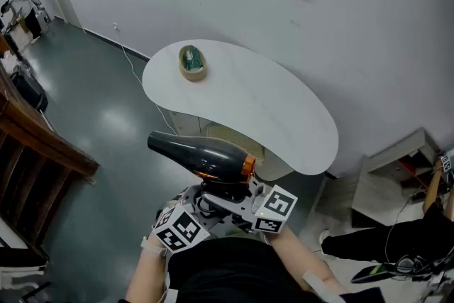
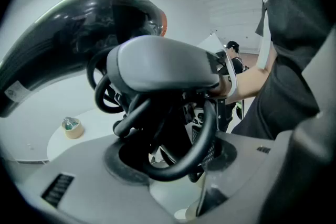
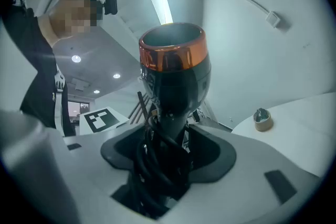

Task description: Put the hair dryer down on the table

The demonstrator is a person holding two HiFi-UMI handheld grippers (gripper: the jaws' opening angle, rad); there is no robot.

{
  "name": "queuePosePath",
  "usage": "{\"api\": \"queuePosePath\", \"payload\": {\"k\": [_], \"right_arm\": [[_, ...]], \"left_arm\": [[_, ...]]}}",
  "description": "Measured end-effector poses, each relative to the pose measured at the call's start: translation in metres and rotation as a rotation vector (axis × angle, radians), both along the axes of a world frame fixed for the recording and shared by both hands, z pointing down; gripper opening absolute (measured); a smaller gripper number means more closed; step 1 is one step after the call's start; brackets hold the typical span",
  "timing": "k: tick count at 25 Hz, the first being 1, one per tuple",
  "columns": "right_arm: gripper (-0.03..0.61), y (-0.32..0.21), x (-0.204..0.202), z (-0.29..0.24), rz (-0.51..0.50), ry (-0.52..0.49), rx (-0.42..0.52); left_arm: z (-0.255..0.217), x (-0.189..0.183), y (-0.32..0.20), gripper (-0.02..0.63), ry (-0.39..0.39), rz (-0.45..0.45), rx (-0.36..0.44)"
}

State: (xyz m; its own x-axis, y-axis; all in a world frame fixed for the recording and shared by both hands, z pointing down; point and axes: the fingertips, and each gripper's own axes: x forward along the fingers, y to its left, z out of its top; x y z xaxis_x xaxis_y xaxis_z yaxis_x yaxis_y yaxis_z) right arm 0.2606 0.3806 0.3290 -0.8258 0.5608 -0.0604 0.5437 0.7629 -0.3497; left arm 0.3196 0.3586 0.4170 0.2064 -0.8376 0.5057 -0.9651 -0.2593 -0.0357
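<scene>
Taken from the left, the left gripper (image 2: 168,176) is raised just short of the near edge of the bench (image 1: 284,117). Its jaws are spread wide around loops of black cord (image 2: 207,134) wound at the handle, and they appear to bear on that bundle. Above it the hair dryer (image 1: 202,155) hangs in the air off that same near edge, not yet over the bench top. It lies level, with its tapered nozzle (image 1: 162,143) pointing along the edge to the left and its orange ring (image 1: 247,166) at the right-hand rear. Further right, the right gripper (image 3: 163,176) has its jaws equally wide and closed on the handle (image 3: 173,113) with the cord wrapped round it, the barrel standing up over them. A tape roll (image 1: 192,62) sits on the far left part of the bench, well clear of the open middle. The dryer's shell looks rigid, glossy and probably slick. Most of its weight likely sits in the barrel, so it will want to tip over the grip. The wound cord is springy and could shift under the pads, so the handle just under the barrel seems the firmest hold. It should probably be laid on its side, since it looks unlikely to stand.
</scene>
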Motion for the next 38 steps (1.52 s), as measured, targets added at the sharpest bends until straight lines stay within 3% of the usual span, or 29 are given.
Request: {"api": "queuePosePath", "payload": {"k": [14,20,28,38], "right_arm": [[0.272,0.095,-0.112,0.032,-0.031,0.069,0.038],[0.275,0.098,-0.148,0.050,-0.047,0.110,0.004],[0.276,0.061,-0.208,0.063,-0.114,0.118,-0.034],[0.277,-0.070,-0.286,0.053,-0.092,0.113,-0.096]], "left_arm": [[0.027,-0.106,0.089,0.253,0.084,-0.048,0.004],[0.044,-0.141,0.094,0.255,0.113,-0.087,-0.026],[0.058,-0.202,0.055,0.255,0.124,-0.162,-0.081],[0.045,-0.278,-0.071,0.256,0.127,-0.144,-0.114]]}}
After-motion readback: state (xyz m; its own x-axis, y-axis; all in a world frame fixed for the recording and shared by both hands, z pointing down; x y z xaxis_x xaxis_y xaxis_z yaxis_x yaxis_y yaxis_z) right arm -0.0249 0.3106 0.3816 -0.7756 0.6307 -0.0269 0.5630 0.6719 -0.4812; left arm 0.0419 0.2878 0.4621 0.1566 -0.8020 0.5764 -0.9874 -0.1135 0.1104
